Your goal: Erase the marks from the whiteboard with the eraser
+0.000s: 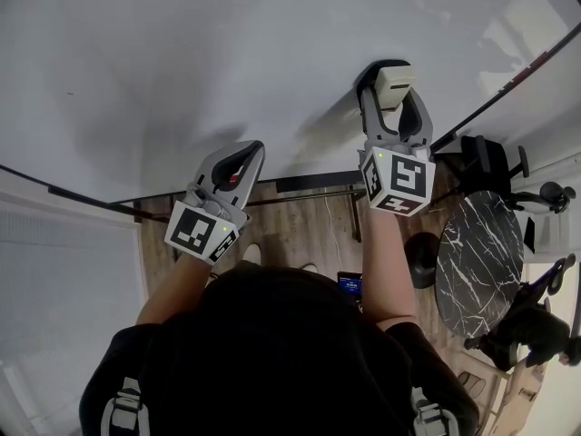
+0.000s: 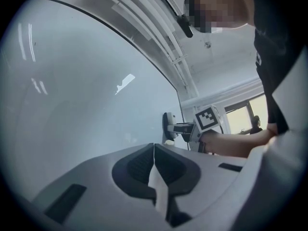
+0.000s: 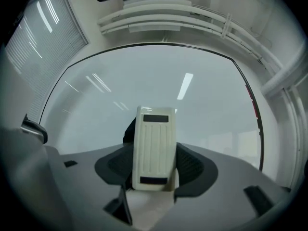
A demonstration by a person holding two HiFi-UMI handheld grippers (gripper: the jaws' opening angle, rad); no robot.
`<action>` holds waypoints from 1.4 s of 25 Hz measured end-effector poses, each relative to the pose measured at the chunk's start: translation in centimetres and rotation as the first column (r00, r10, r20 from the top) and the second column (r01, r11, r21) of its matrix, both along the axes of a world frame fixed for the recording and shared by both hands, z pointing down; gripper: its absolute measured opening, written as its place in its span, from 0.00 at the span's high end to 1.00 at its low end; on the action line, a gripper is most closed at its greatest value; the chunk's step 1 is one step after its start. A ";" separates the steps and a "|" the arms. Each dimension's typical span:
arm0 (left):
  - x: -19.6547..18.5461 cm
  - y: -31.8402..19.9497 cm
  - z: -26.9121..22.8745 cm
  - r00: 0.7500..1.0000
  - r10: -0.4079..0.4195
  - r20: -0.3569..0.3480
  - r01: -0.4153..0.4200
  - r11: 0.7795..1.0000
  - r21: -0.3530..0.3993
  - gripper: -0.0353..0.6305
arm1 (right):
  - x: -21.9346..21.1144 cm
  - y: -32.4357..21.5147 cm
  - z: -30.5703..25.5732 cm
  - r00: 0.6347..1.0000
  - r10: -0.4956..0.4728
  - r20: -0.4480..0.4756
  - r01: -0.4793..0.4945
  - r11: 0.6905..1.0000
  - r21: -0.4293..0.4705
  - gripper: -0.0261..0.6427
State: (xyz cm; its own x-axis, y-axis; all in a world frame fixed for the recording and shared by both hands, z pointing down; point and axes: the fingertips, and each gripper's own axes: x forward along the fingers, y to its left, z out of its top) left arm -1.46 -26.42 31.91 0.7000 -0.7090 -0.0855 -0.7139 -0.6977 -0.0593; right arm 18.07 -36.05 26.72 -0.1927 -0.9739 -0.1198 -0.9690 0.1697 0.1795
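- The right tongs (image 3: 154, 166) are clenched on the eraser (image 3: 154, 146), pinching its lower half from both sides.
- The left tongs (image 2: 154, 154) are shut with nothing between them. They hang idle just in front of the whiteboard (image 1: 182, 62), lower than the right ones.
- The eraser sits low on the board, right of middle in the head view. Its dark felt looks pressed to the surface, though I can't be sure it is touching rather than just beside it.
- Its ribbed pale back faces the right camera, so the felt points away from me at the board. The long axis lies flat along the board and runs up and down in the right gripper view.
- I judge this to be the wiping step, probably late in it. I see no marks on the board in any view, only ceiling-light reflections.
- Next I would keep the felt flat and sweep across whatever faint marks remain, with even pressure so the eraser doesn't twist in the grip.
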 end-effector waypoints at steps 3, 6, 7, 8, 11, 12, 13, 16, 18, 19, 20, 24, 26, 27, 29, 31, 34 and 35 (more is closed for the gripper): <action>0.6 0.6 0.3 1.000 -0.011 0.003 0.011 1.000 -0.009 0.94 | 2.1 -0.2 0.5 1.000 0.012 0.015 -0.012 1.000 -0.014 0.59; 1.5 1.4 0.8 1.000 -0.025 0.008 0.025 0.999 -0.021 0.94 | 3.5 0.0 1.0 1.000 0.005 0.021 -0.005 1.000 -0.023 0.59; 1.8 1.6 1.0 1.000 -0.030 0.010 0.030 0.999 -0.026 0.94 | 3.8 0.2 1.1 1.000 -0.006 0.025 0.007 1.000 -0.023 0.59; 2.0 1.9 1.1 0.999 -0.035 0.012 0.035 0.999 -0.029 0.94 | 3.9 0.4 1.2 0.999 -0.024 0.035 0.024 0.999 -0.021 0.59; 2.3 2.6 1.7 0.998 -0.053 0.020 0.054 0.998 -0.039 0.94 | 3.9 1.4 1.5 0.994 -0.081 0.069 0.082 0.997 -0.014 0.58; 2.4 2.8 1.9 0.998 -0.060 0.022 0.061 0.997 -0.041 0.94 | 3.8 1.9 1.7 0.993 -0.095 0.072 0.096 0.995 -0.010 0.58; 2.4 3.1 2.0 0.998 -0.066 0.024 0.067 0.997 -0.044 0.94 | 3.8 2.5 1.8 0.991 -0.109 0.072 0.109 0.994 -0.006 0.58; 2.6 3.7 2.7 0.996 -0.086 0.033 0.088 0.994 -0.058 0.94 | 3.5 4.0 2.4 0.986 -0.151 0.073 0.152 0.988 -0.004 0.58; 2.7 4.2 3.1 0.995 -0.095 0.038 0.098 0.993 -0.066 0.94 | 3.2 5.1 3.0 0.981 -0.181 0.073 0.183 0.983 -0.010 0.58; 2.7 4.5 3.2 0.995 -0.097 0.040 0.099 0.993 -0.067 0.94 | 2.9 5.7 3.3 0.978 -0.197 0.071 0.199 0.980 -0.015 0.58; 2.7 4.7 3.4 0.994 -0.096 0.042 0.099 0.993 -0.067 0.94 | 2.7 6.3 3.7 0.975 -0.213 0.069 0.215 0.976 -0.022 0.58; 2.6 5.5 3.7 0.995 -0.089 0.049 0.092 0.993 -0.068 0.94 | 2.0 8.6 5.3 0.958 -0.271 0.088 0.276 0.960 -0.041 0.58; 2.3 5.8 3.9 0.995 -0.083 0.054 0.087 0.994 -0.067 0.94 | 1.6 9.8 6.1 0.953 -0.283 0.110 0.290 0.956 -0.051 0.58; 2.0 6.1 4.0 0.995 -0.079 0.059 0.082 0.994 -0.067 0.94 | 1.3 10.5 6.6 0.953 -0.280 0.113 0.288 0.956 -0.058 0.58; 1.3 6.8 4.5 0.996 -0.061 0.067 0.066 0.995 -0.069 0.94 | 0.3 12.1 7.6 0.957 -0.269 0.109 0.277 0.958 -0.071 0.58; 0.5 7.8 4.9 0.997 -0.030 0.066 0.035 0.996 -0.076 0.94 | -1.1 13.8 8.6 0.958 -0.267 0.100 0.276 0.958 -0.084 0.58; -0.7 9.4 5.6 0.997 0.029 0.065 -0.024 0.996 -0.084 0.94 | -3.5 16.4 10.1 0.960 -0.268 0.082 0.276 0.955 -0.111 0.58; -1.1 9.9 5.8 0.997 0.051 0.066 -0.045 0.995 -0.087 0.94 | -4.4 17.4 10.6 0.960 -0.267 0.080 0.275 0.954 -0.123 0.58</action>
State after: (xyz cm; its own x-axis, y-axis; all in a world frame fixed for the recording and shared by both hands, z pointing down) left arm -2.57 -16.47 37.71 0.7354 -0.6773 0.0227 -0.6760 -0.7355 -0.0452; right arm 13.64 -18.67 37.28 -0.4478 -0.8940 -0.0146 -0.8918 0.4454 0.0793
